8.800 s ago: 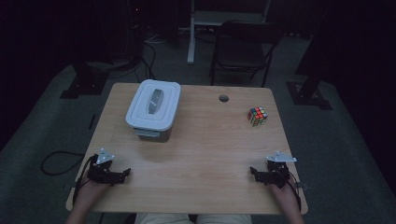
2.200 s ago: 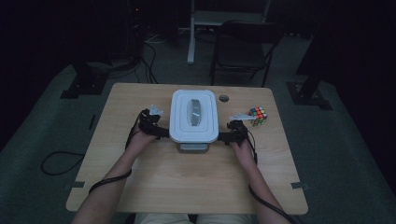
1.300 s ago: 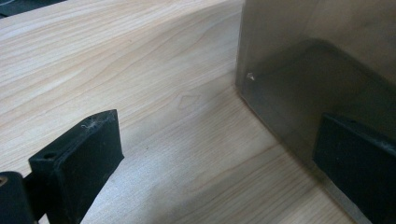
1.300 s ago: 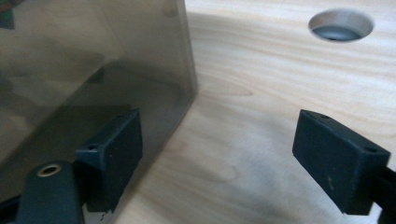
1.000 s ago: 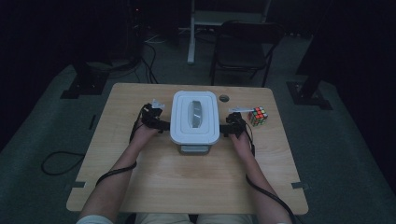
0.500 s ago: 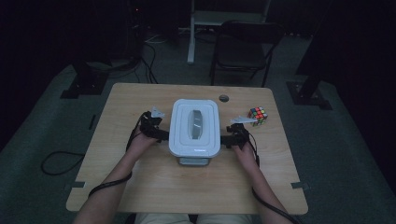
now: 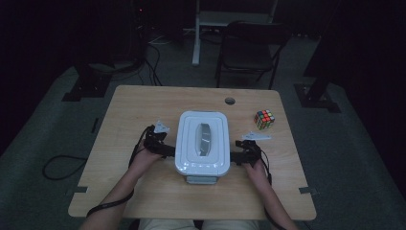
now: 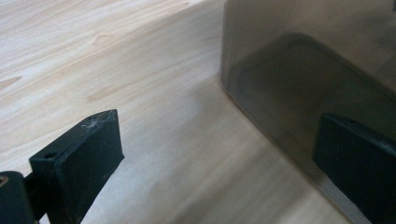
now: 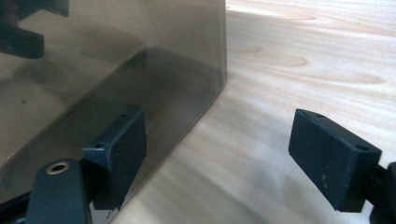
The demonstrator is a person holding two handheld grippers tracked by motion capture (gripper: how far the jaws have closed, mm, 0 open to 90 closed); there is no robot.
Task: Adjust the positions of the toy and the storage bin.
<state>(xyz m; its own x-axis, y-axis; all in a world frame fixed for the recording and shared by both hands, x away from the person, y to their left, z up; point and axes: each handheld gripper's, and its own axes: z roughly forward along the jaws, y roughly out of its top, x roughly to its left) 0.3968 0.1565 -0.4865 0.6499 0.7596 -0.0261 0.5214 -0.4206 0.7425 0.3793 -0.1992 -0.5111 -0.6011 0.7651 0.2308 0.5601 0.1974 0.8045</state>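
The person's forearms enter over the near edge of the table (image 7: 143, 105) and reach forward, one to each side of a lidded plastic box (image 7: 201, 143). The box sits near the middle of the table, a little toward the near edge, its long axis running near to far. It has a white lid with a recessed handle and smoky translucent walls.

The left gripper (image 7: 165, 151) rests against the left long wall of the box. In the left gripper view its jaws stand spread apart with bare wood between them; one jaw lies against or just beside the box wall (image 8: 303, 70), the other over the table. Nothing is pinched: it is released.

The right gripper (image 7: 237, 157) mirrors this on the right long wall. In the right gripper view the jaws are likewise wide apart, one against the wall (image 9: 116, 60), the other over bare wood. It also grips nothing.

Judgement: the box is too wide for either pair of jaws to span, so the two grippers work as opposed paddles, squeezing the walls from both sides to slide or steer the box along the table.

Farther off, a colour cube (image 7: 264, 119) lies toward the far right corner, well apart from the box. A small round hole (image 7: 230, 100) sits near the far edge.
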